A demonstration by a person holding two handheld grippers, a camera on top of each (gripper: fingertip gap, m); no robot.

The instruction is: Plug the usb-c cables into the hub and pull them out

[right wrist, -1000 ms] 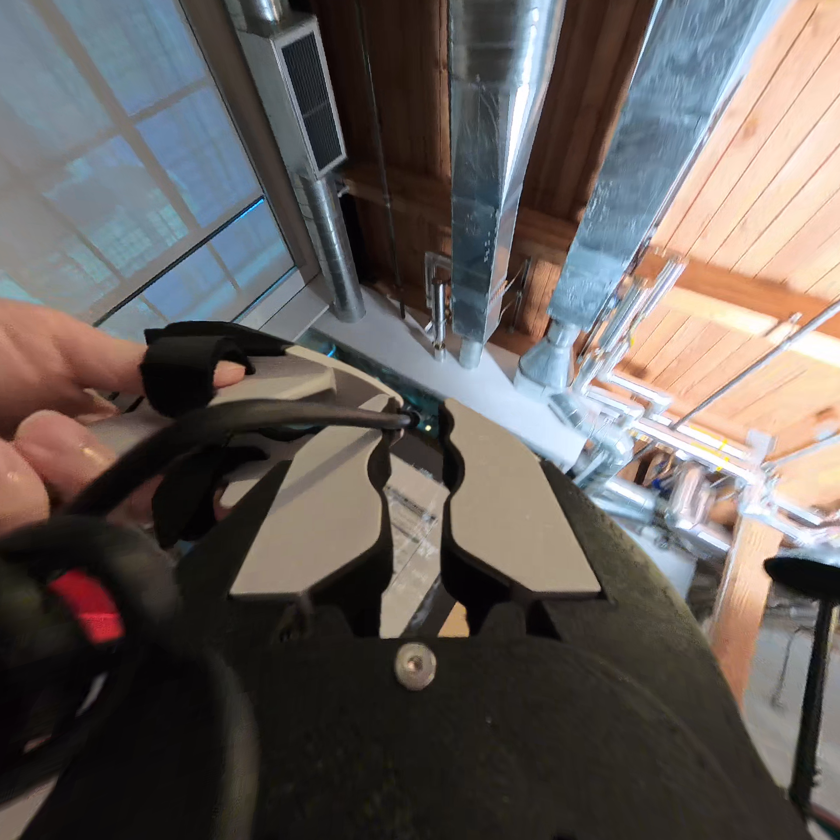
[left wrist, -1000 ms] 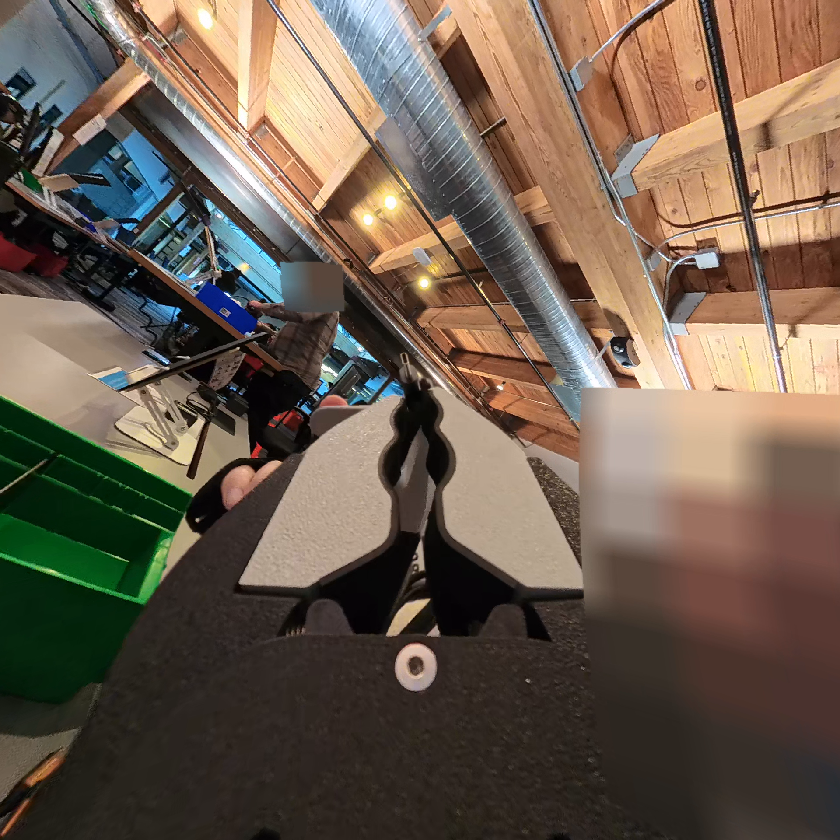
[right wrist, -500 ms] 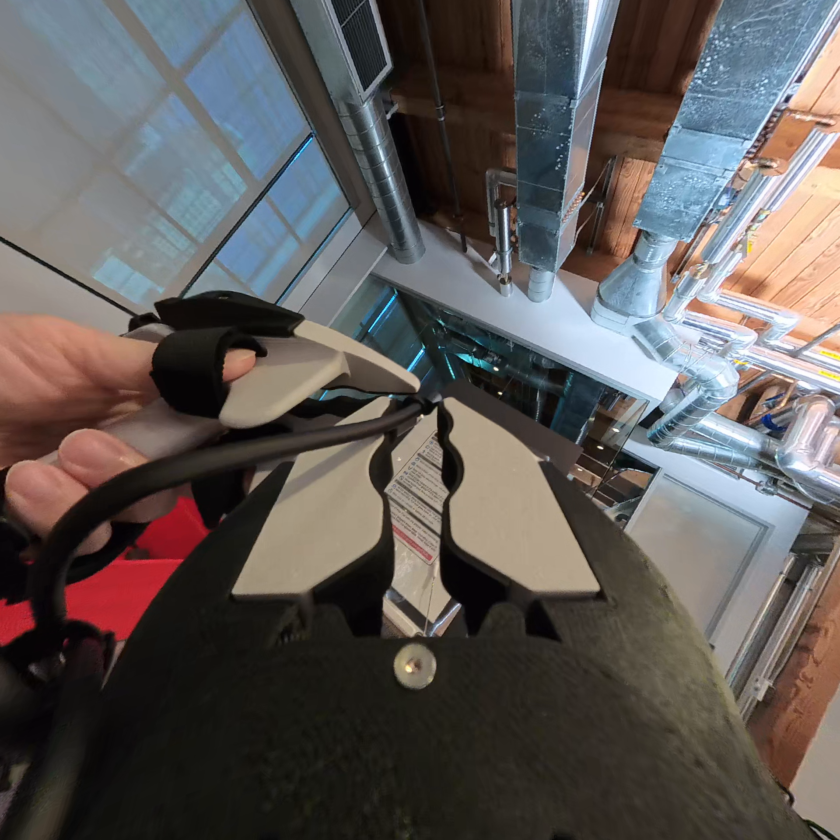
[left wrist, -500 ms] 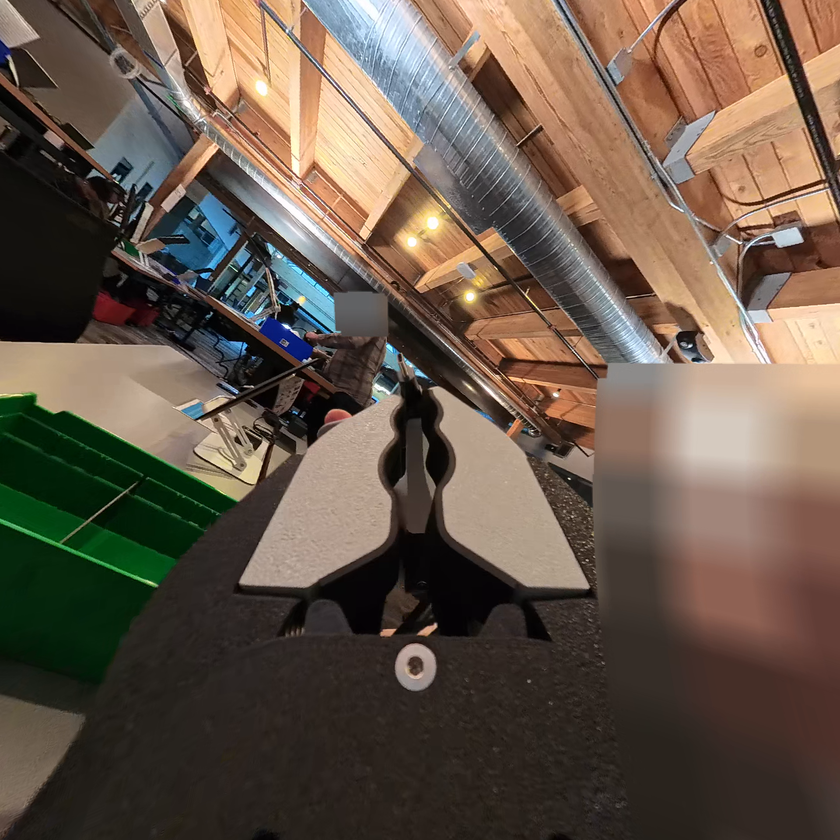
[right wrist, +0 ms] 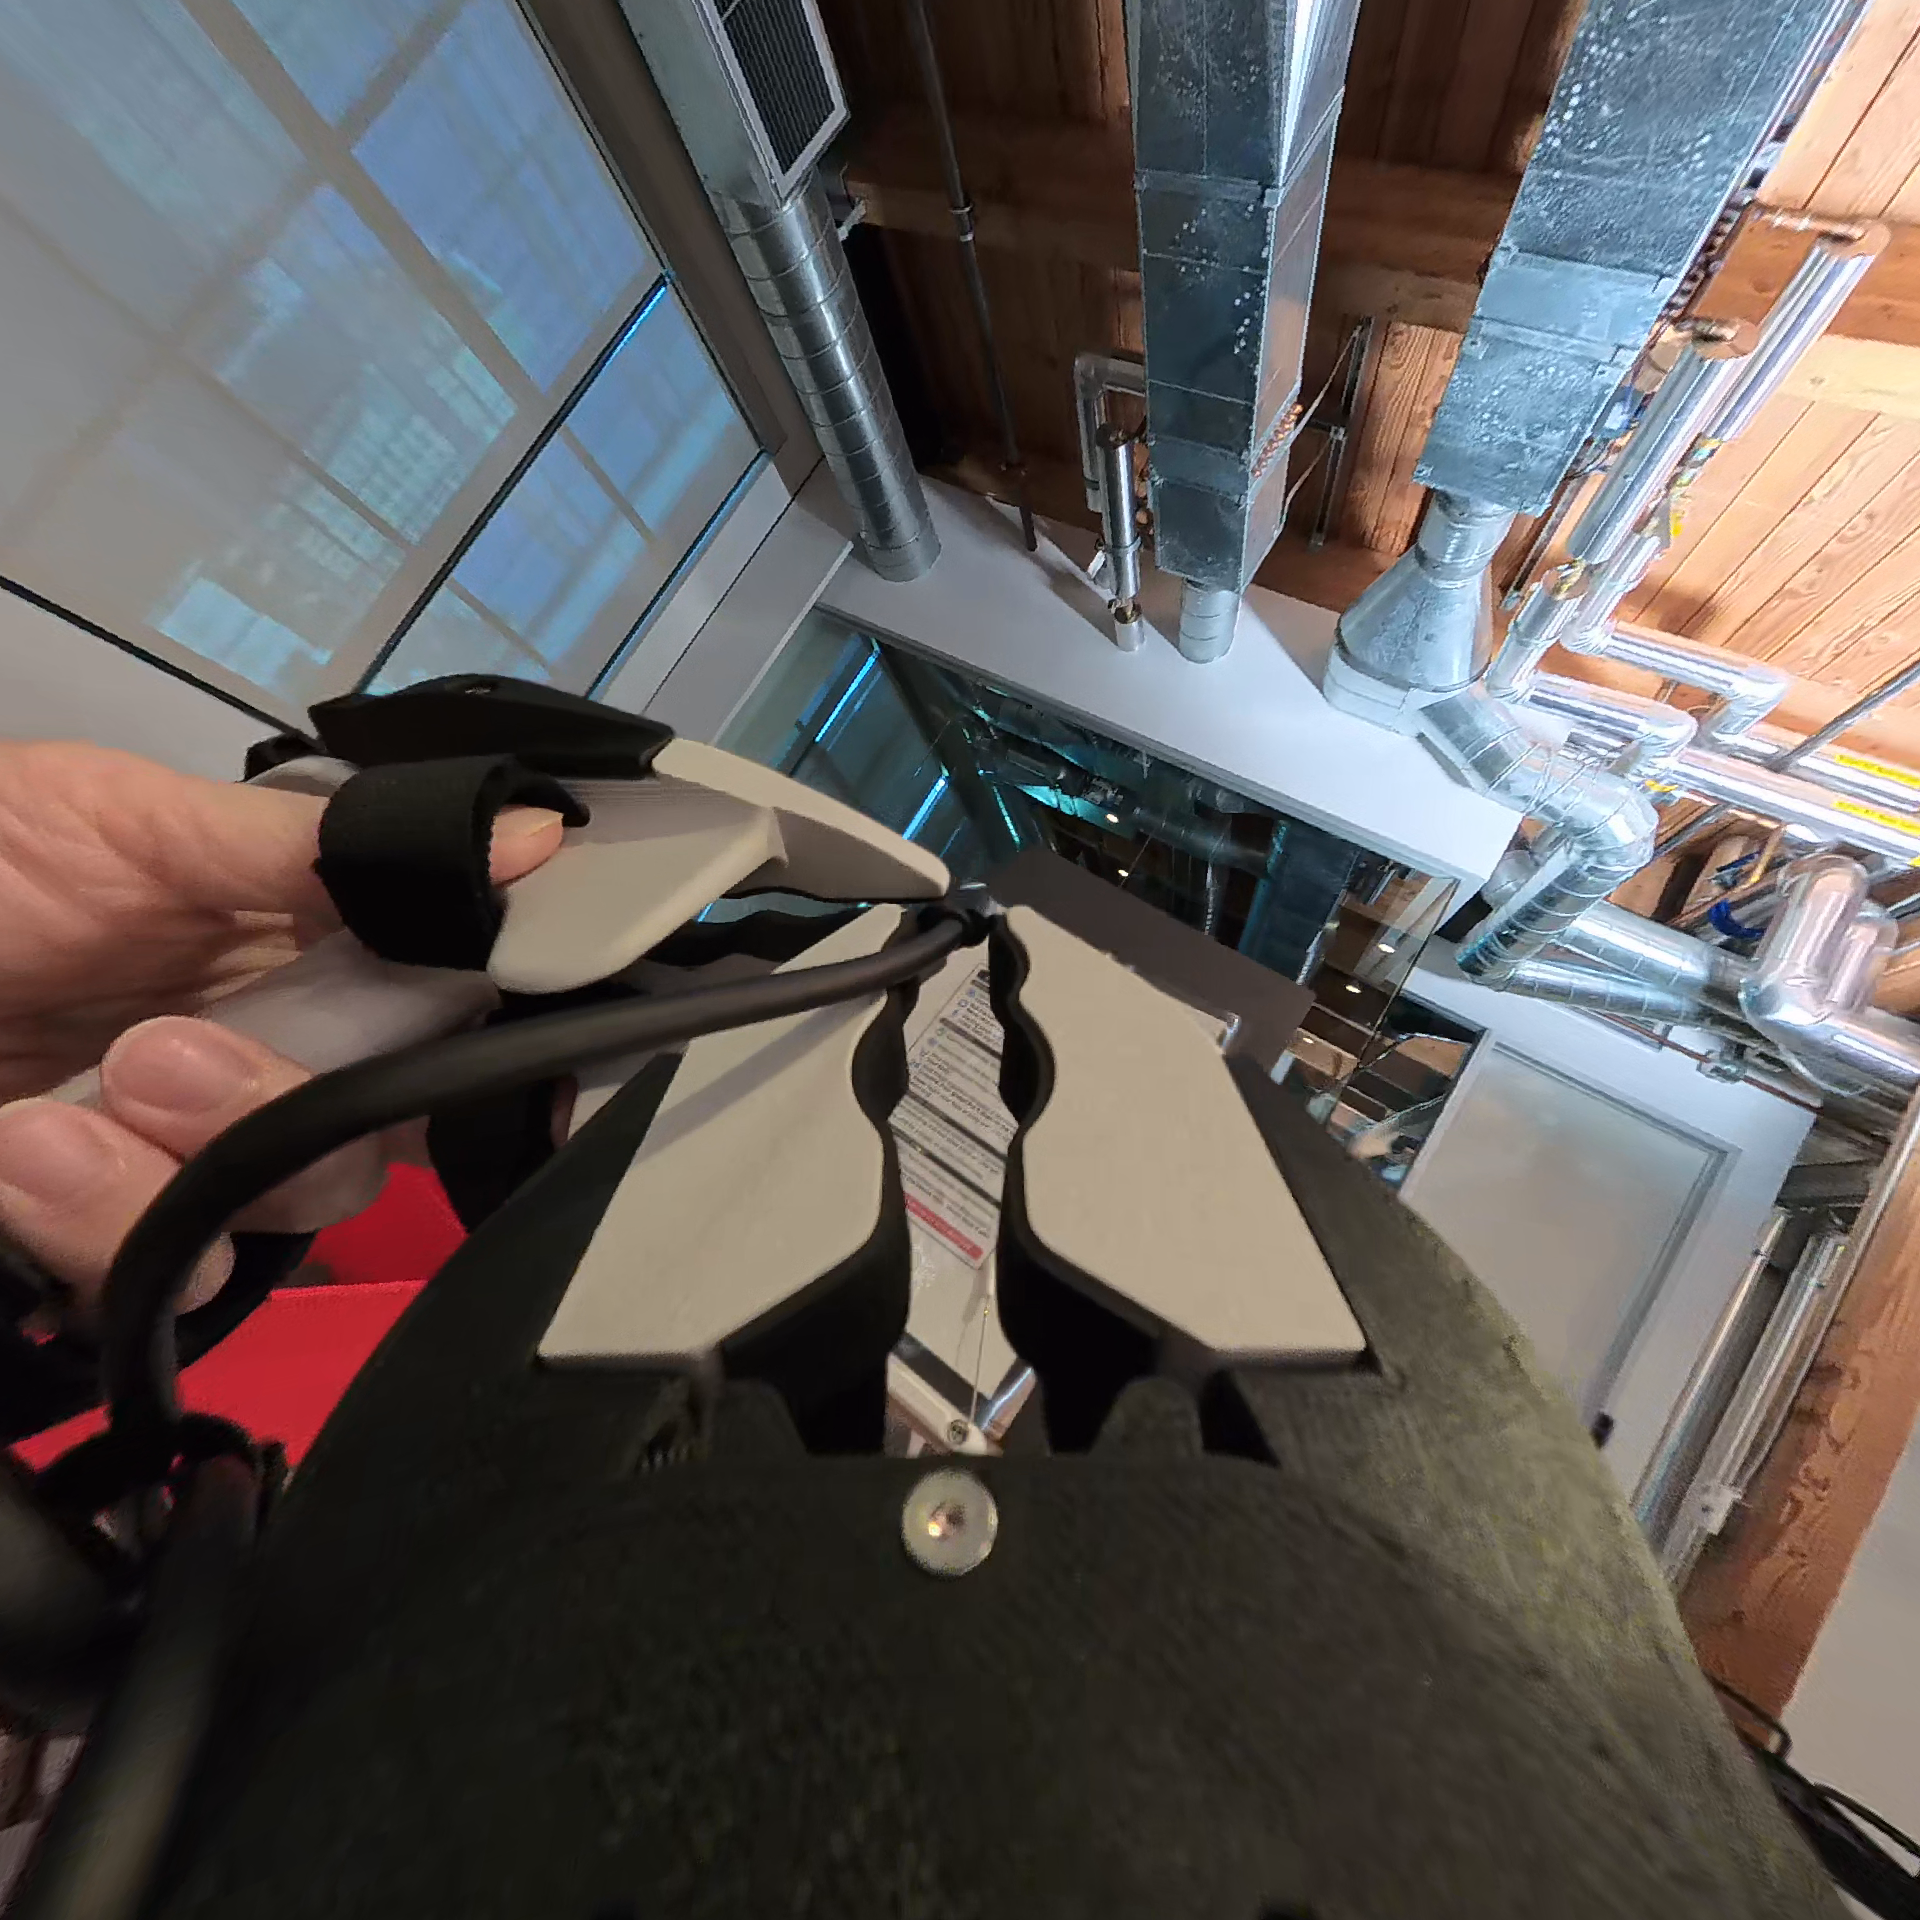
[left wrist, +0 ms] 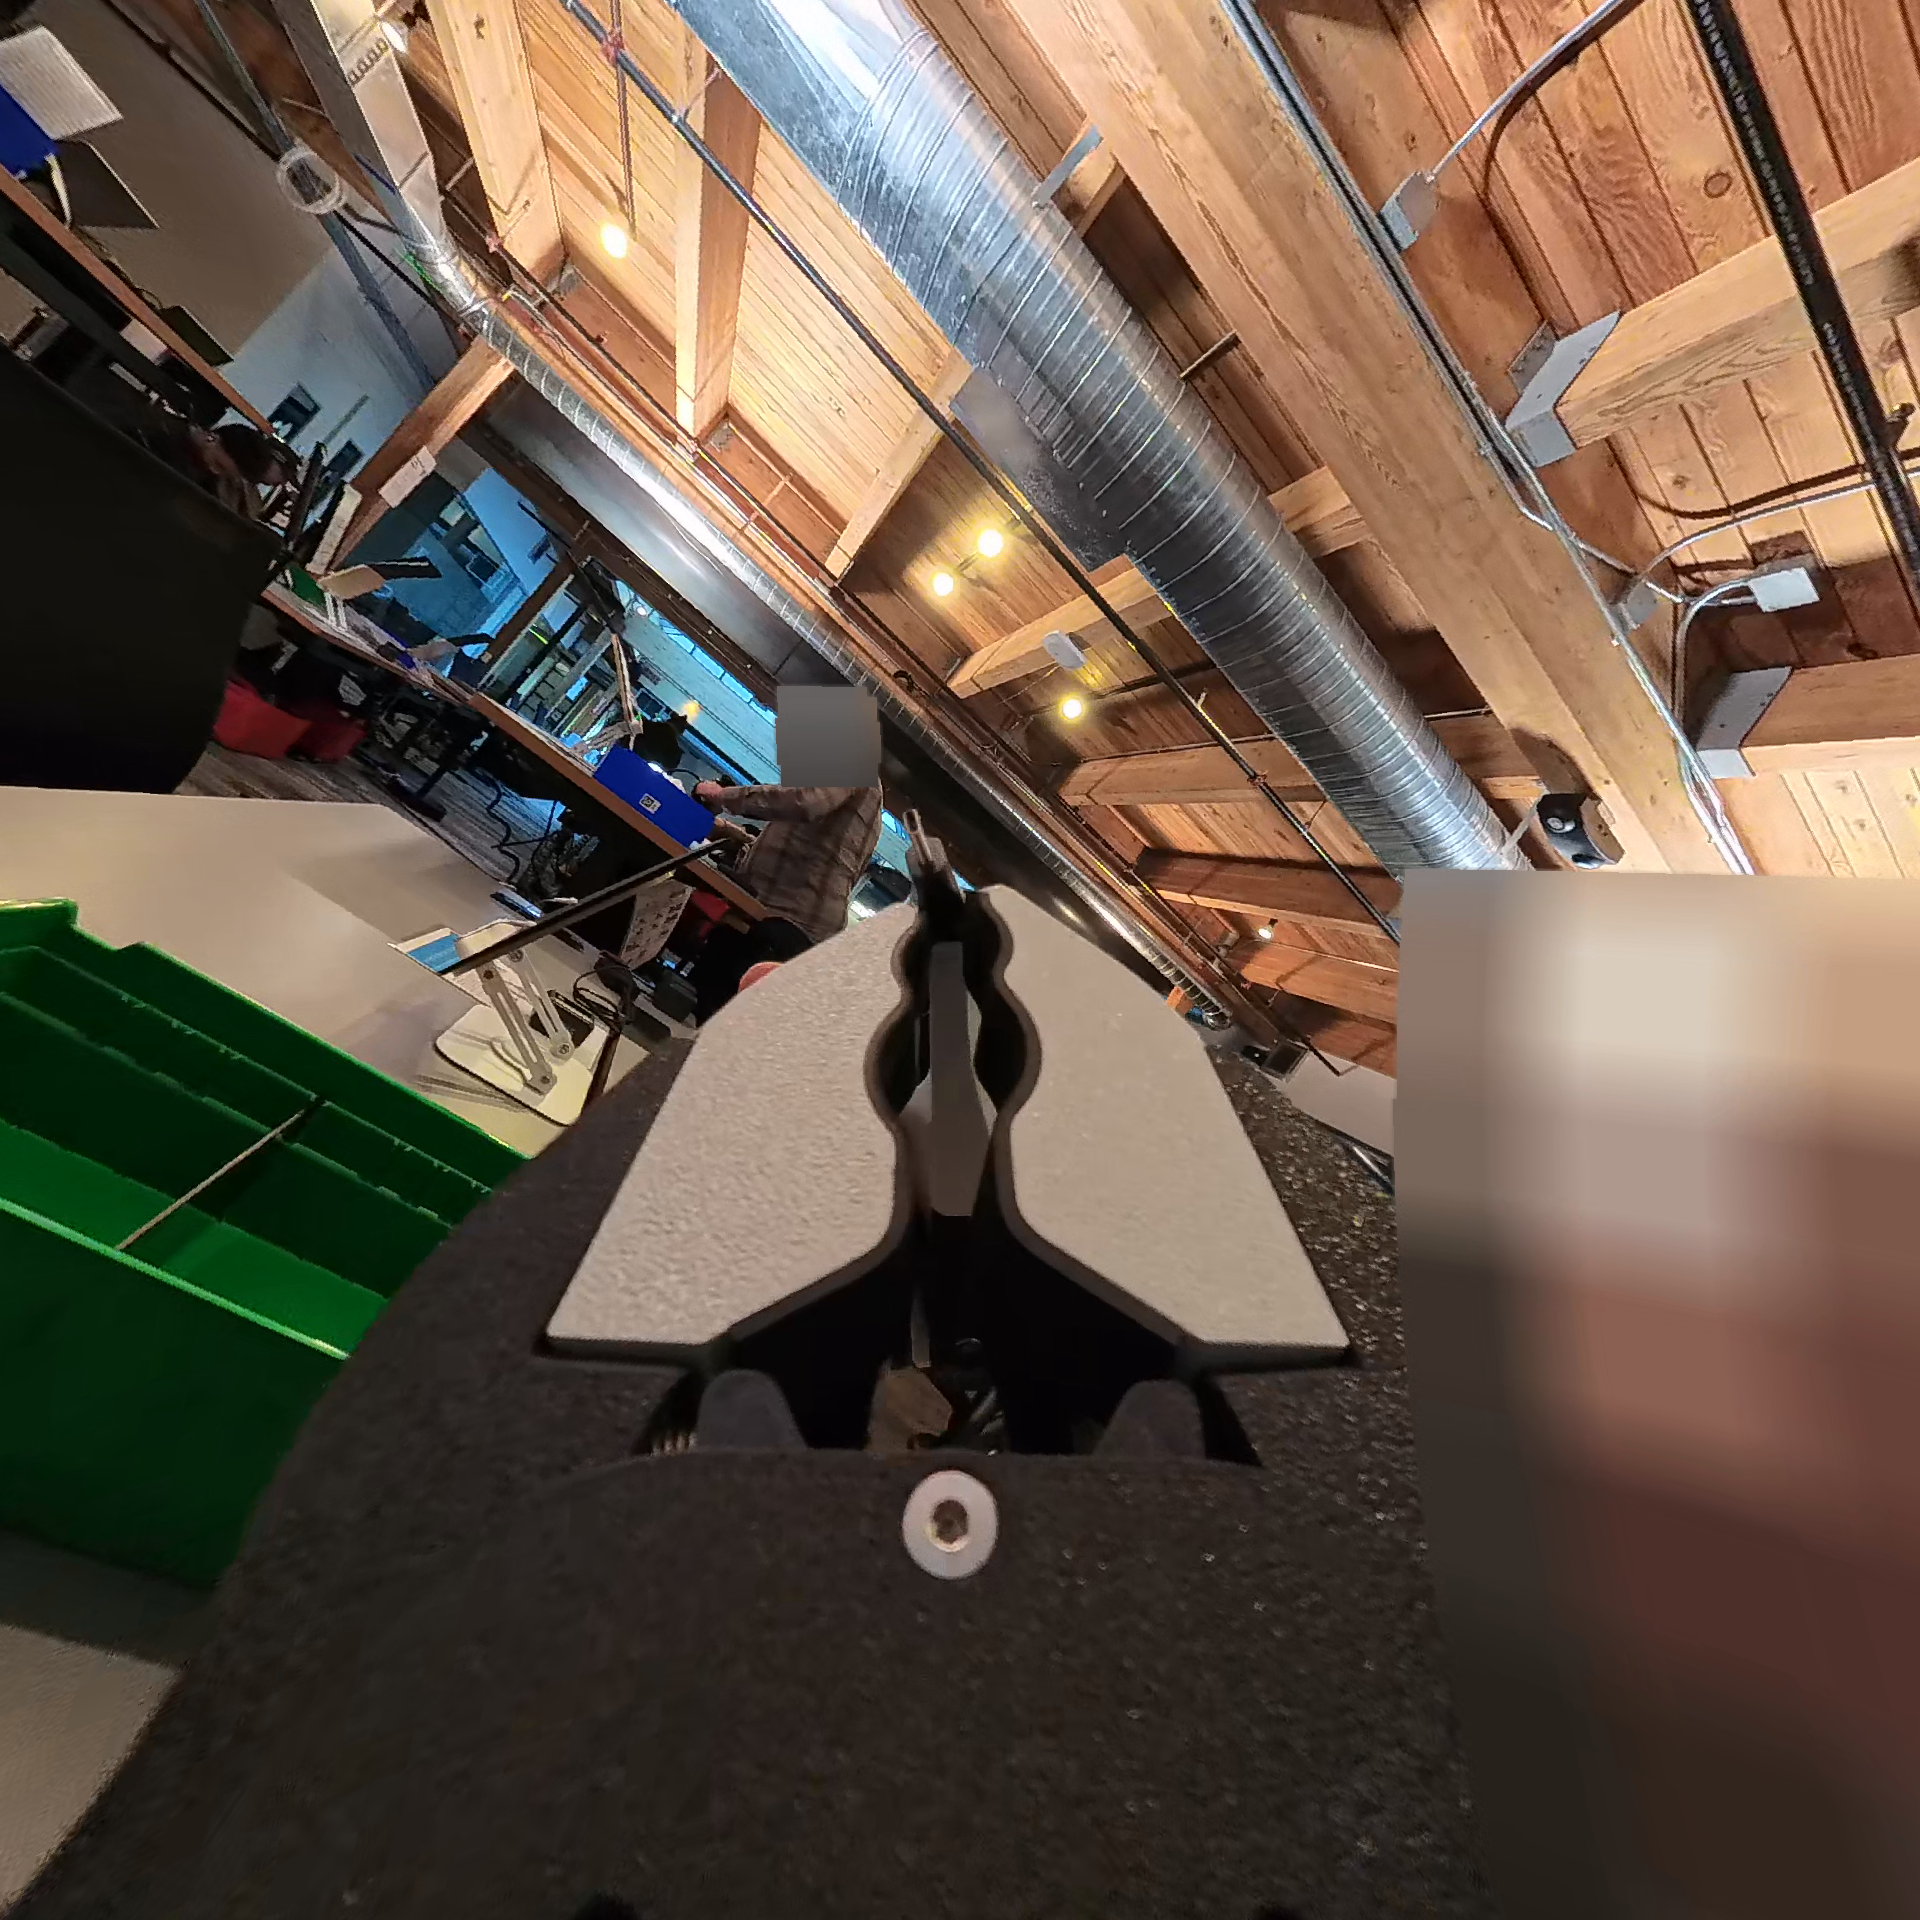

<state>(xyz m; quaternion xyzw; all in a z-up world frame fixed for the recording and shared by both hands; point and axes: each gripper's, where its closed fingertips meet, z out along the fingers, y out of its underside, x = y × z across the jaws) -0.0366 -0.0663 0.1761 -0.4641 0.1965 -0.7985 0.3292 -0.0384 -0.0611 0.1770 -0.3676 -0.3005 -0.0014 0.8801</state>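
Meanwhile both grippers have tilted lower, the left gripper (left wrist: 951,914) clamped on a USB-C plug (left wrist: 928,854), the right gripper (right wrist: 987,925) pinching a black cable (right wrist: 582,1029), hub unseen.

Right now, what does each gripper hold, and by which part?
Right gripper: thick black cable, pinched at its plug end. Left gripper: thin grey flat piece, probably the hub, clamped edge-on.

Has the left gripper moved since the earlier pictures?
Yes. The left gripper has swung: the green bin now sits lower left, and the silver duct looks steeper.
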